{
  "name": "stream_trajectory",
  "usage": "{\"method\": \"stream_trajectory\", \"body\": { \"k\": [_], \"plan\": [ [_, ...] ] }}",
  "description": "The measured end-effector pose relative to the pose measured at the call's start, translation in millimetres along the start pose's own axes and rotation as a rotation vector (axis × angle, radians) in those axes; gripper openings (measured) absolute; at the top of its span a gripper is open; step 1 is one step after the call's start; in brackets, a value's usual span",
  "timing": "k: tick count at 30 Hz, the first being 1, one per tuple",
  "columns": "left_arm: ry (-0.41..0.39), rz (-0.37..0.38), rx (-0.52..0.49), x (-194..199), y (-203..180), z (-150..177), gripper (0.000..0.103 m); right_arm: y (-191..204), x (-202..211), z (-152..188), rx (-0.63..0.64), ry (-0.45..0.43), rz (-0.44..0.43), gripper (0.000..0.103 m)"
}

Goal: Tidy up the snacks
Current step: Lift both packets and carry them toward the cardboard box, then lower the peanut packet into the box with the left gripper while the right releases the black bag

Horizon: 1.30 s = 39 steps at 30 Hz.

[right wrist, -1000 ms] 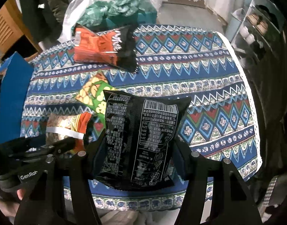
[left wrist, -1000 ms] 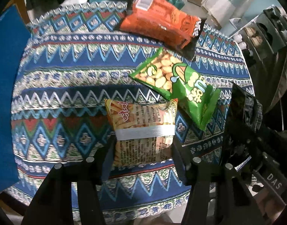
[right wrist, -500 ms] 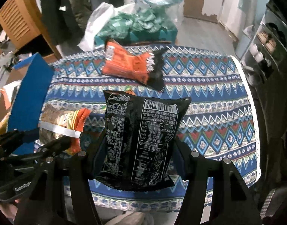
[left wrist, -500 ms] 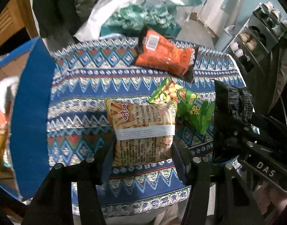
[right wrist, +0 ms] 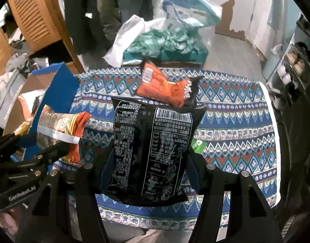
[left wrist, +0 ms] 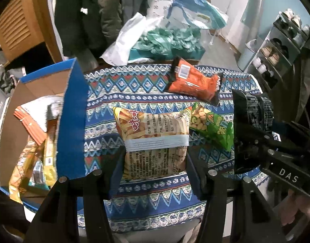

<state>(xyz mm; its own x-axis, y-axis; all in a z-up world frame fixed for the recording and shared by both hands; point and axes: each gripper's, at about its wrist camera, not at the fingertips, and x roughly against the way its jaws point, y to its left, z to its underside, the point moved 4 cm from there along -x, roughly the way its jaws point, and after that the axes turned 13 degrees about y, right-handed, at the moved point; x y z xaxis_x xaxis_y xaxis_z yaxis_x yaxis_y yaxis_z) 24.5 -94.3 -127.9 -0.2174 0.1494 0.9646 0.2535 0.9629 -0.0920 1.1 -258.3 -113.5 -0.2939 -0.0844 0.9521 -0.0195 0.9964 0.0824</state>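
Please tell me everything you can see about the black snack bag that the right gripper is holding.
The black snack bag is a glossy, puffed pouch with crimped ends. Its back faces the right wrist camera: white printed text, a nutrition table and a barcode near the top edge. It stands about upright, held above the patterned tablecloth, pinched on both sides by the fingers of the right gripper. Nothing else seems to touch it.
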Motion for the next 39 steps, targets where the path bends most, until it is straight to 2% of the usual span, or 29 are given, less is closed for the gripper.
{"method": "stream_trajectory", "body": {
  "k": [11,17,21,39],
  "plan": [
    [-0.070,-0.028,0.023,34,32,0,0.058,42,12,-17,0.068,-0.036,-0.031,0.061],
    [-0.100,-0.022,0.062,49,58,-1,0.058,72,16,-27,0.110,-0.049,-0.059,0.061],
    [-0.125,-0.046,0.098,58,82,0,0.058,93,15,-34,0.139,-0.053,-0.070,0.061],
    [-0.156,-0.073,0.234,73,172,16,0.058,194,5,-56,0.279,-0.044,-0.130,0.061]
  ]
}}
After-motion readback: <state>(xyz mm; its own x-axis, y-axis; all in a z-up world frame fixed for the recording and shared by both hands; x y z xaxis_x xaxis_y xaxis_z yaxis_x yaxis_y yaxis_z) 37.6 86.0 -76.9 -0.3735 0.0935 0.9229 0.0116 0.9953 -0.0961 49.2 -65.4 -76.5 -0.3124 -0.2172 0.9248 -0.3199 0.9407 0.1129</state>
